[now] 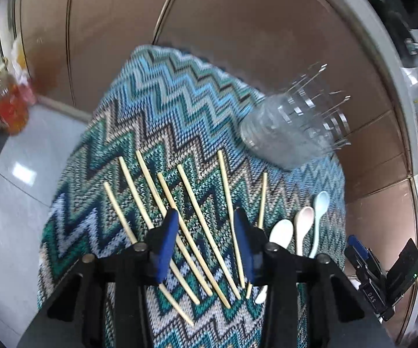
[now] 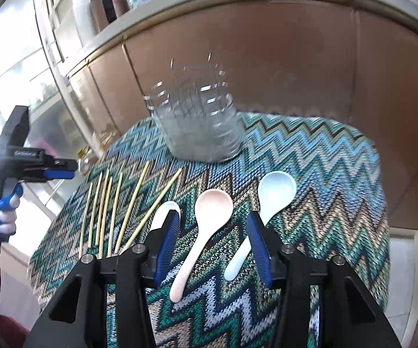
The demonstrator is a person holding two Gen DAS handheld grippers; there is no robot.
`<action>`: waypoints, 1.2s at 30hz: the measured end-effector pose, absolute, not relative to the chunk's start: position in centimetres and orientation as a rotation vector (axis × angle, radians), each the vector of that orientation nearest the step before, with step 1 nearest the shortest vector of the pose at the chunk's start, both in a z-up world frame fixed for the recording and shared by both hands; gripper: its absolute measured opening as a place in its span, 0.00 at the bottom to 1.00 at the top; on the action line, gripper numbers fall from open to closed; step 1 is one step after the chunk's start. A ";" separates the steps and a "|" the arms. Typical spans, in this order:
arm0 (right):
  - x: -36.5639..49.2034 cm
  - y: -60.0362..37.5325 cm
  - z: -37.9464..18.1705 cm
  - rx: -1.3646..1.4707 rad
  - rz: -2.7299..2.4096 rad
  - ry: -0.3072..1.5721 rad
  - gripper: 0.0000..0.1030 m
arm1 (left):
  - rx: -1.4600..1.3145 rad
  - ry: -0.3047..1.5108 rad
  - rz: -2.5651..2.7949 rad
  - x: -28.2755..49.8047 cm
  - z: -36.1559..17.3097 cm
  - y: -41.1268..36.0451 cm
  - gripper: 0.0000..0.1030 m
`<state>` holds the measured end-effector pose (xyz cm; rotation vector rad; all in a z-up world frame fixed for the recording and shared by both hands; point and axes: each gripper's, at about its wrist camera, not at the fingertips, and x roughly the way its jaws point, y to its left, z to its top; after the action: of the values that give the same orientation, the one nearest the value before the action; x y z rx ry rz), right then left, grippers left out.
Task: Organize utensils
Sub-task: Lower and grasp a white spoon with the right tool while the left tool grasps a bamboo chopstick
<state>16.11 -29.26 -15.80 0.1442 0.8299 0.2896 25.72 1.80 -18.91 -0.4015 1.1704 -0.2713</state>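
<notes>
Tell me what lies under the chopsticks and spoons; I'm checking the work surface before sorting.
A zigzag-patterned knit cloth lies under the chopsticks and three spoons. Whatever supports the cloth is covered; only pale floor shows beside it.

Blurred glass holder (image 2: 200, 127) blocks the cloth's (image 2: 325, 156) far edge.

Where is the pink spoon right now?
In the right wrist view the pink spoon lies flat on the zigzag cloth, in the middle of three spoons, between the white spoon and the pale blue spoon, in front of the clear holder.
</notes>
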 end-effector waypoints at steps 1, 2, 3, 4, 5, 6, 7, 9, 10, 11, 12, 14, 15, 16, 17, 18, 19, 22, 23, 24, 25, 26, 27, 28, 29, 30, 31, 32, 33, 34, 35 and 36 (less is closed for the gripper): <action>16.6 -29.3 -15.9 0.146 0.302 0.839 0.42 | -0.407 1.192 -0.270 26.3 -19.4 1.7 0.33; 16.9 -29.4 -16.1 0.151 0.319 0.849 0.40 | -0.413 1.211 -0.265 26.9 -20.0 1.6 0.29; 17.2 -29.4 -16.2 0.155 0.333 0.856 0.39 | -0.417 1.231 -0.261 27.6 -20.5 1.5 0.27; 17.5 -29.3 -16.4 0.157 0.347 0.864 0.37 | -0.418 1.246 -0.254 28.1 -21.0 1.4 0.25; 17.9 -29.3 -16.6 0.157 0.358 0.872 0.35 | -0.418 1.258 -0.246 28.5 -21.4 1.4 0.24; 18.2 -29.4 -16.8 0.153 0.363 0.879 0.34 | -0.417 1.271 -0.234 29.0 -21.7 1.4 0.24; 18.6 -29.4 -17.0 0.147 0.366 0.889 0.33 | -0.415 1.284 -0.222 29.4 -22.1 1.4 0.23; 19.0 -29.4 -17.3 0.142 0.369 0.899 0.33 | -0.413 1.302 -0.201 30.0 -22.7 1.5 0.23; 19.2 -29.5 -17.5 0.140 0.371 0.905 0.33 | -0.412 1.308 -0.192 30.2 -23.0 1.5 0.22; 19.3 -29.5 -17.7 0.139 0.372 0.909 0.33 | -0.411 1.312 -0.186 30.4 -23.1 1.6 0.22; 19.5 -29.5 -17.8 0.138 0.373 0.912 0.33 | -0.411 1.317 -0.180 30.5 -23.3 1.6 0.22; 19.7 -29.5 -18.1 0.140 0.375 0.917 0.33 | -0.412 1.325 -0.169 30.8 -23.5 1.8 0.21; 19.8 -29.5 -18.2 0.140 0.375 0.919 0.33 | -0.414 1.330 -0.163 31.0 -23.8 2.0 0.20; 19.9 -29.4 -18.3 0.139 0.376 0.920 0.33 | -0.416 1.333 -0.160 31.1 -24.0 2.0 0.19; 19.9 -29.6 -18.4 0.139 0.378 0.921 0.33 | -0.420 1.338 -0.155 31.3 -24.2 2.1 0.17; 20.0 -29.6 -18.4 0.138 0.379 0.922 0.33 | -0.423 1.345 -0.146 31.4 -24.4 2.2 0.16; 20.1 -29.5 -18.5 0.136 0.381 0.924 0.33 | -0.428 1.352 -0.140 31.5 -24.7 2.3 0.15; 20.2 -29.3 -18.6 0.133 0.384 0.926 0.33 | -0.436 1.369 -0.133 31.6 -25.3 2.4 0.13; 20.2 -29.2 -18.6 0.131 0.385 0.926 0.33 | -0.433 1.372 -0.128 31.7 -25.4 2.4 0.13; 20.3 -29.2 -18.5 0.129 0.385 0.925 0.33 | -0.432 1.374 -0.125 31.7 -25.5 2.4 0.13; 20.3 -29.1 -18.5 0.128 0.384 0.926 0.33 | -0.433 1.377 -0.124 31.8 -25.6 2.4 0.13; 20.4 -29.1 -18.5 0.128 0.383 0.926 0.33 | -0.433 1.381 -0.122 31.8 -25.8 2.4 0.13; 20.5 -29.1 -18.6 0.127 0.384 0.929 0.33 | -0.431 1.383 -0.120 31.8 -25.9 2.3 0.13; 20.5 -29.1 -18.7 0.126 0.384 0.930 0.33 | -0.431 1.384 -0.117 31.8 -26.0 2.3 0.12; 20.6 -29.1 -18.8 0.125 0.385 0.934 0.33 | -0.430 1.385 -0.114 31.9 -26.0 2.2 0.11; 20.8 -29.1 -18.9 0.124 0.388 0.939 0.33 | -0.432 1.384 -0.111 31.9 -26.1 2.2 0.11; 20.9 -29.0 -18.9 0.122 0.390 0.942 0.33 | -0.433 1.385 -0.109 32.0 -26.1 2.1 0.11; 21.2 -29.0 -19.0 0.117 0.395 0.949 0.33 | -0.435 1.385 -0.106 32.0 -26.1 2.0 0.11; 21.3 -28.9 -19.1 0.115 0.400 0.954 0.32 | -0.436 1.386 -0.104 32.0 -26.1 2.0 0.11; 21.6 -28.9 -19.3 0.113 0.403 0.958 0.30 | -0.436 1.386 -0.101 32.1 -26.1 2.0 0.11; 21.9 -28.9 -19.4 0.112 0.406 0.962 0.28 | -0.435 1.386 -0.099 32.1 -26.1 2.0 0.11; 22.2 -29.0 -19.5 0.114 0.410 0.966 0.27 | -0.434 1.386 -0.096 32.1 -26.1 2.0 0.11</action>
<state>22.24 -28.99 -19.49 0.1137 0.9661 0.4104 32.09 1.99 -26.08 -0.4336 1.3862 -0.0960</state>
